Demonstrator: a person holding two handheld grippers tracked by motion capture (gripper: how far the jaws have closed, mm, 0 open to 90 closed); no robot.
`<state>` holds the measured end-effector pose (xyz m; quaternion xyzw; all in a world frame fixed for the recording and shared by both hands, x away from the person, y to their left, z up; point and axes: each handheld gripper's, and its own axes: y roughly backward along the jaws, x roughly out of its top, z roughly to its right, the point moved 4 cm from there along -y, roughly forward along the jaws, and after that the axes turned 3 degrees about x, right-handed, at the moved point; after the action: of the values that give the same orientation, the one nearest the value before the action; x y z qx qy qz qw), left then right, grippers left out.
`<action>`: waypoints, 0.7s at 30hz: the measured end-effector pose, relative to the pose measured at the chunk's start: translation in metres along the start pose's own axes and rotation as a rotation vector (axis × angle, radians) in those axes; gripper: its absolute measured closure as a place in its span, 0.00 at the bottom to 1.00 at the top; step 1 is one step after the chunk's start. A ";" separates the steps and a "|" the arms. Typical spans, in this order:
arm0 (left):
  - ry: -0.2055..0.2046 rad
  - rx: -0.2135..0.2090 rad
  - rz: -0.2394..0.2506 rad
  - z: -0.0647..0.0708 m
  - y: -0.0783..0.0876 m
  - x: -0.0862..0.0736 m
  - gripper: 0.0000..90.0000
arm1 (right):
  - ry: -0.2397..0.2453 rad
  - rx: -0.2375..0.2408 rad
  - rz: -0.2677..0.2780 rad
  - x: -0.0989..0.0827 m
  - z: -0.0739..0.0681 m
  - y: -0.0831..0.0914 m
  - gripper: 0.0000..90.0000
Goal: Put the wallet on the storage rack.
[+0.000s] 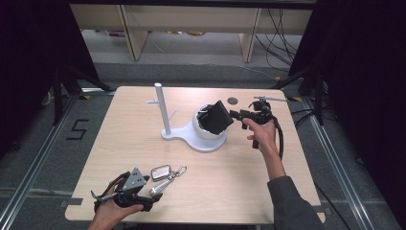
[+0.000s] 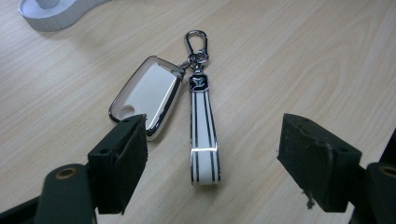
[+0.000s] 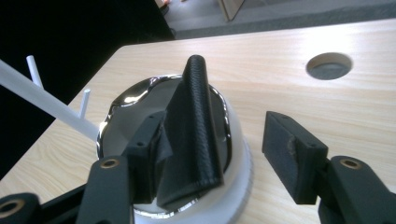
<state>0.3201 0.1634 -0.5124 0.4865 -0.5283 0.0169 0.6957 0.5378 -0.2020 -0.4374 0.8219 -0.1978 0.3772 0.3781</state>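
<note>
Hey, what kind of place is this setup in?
Probably a lab or recording workspace: a light wooden table on a grey floor with taped markings, black curtains at both sides, and loose cables behind.

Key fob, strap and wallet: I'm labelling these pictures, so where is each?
key fob [image 2: 148, 93], left gripper view, white face.
strap [image 2: 203, 135], left gripper view, striped middle.
wallet [image 3: 198, 116], right gripper view, textured spine.

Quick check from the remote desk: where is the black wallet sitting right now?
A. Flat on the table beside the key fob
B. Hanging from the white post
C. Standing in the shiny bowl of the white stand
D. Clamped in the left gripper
C: the black wallet stands on edge in the shiny bowl of the white stand, with the right gripper open around it.
</note>
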 end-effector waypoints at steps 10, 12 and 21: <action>0.023 -0.004 0.011 0.001 0.000 0.000 0.26 | 0.081 0.001 -0.015 -0.018 -0.008 0.028 0.44; 0.021 -0.007 0.012 0.001 0.000 0.000 0.26 | 0.075 -0.002 -0.026 -0.024 -0.015 0.034 0.43; 0.016 -0.004 0.008 -0.002 0.002 0.000 0.25 | 0.160 0.020 -0.058 -0.048 -0.032 0.047 0.40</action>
<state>0.3205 0.1658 -0.5109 0.4828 -0.5248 0.0226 0.7007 0.4633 -0.2058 -0.4383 0.7984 -0.1395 0.4325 0.3950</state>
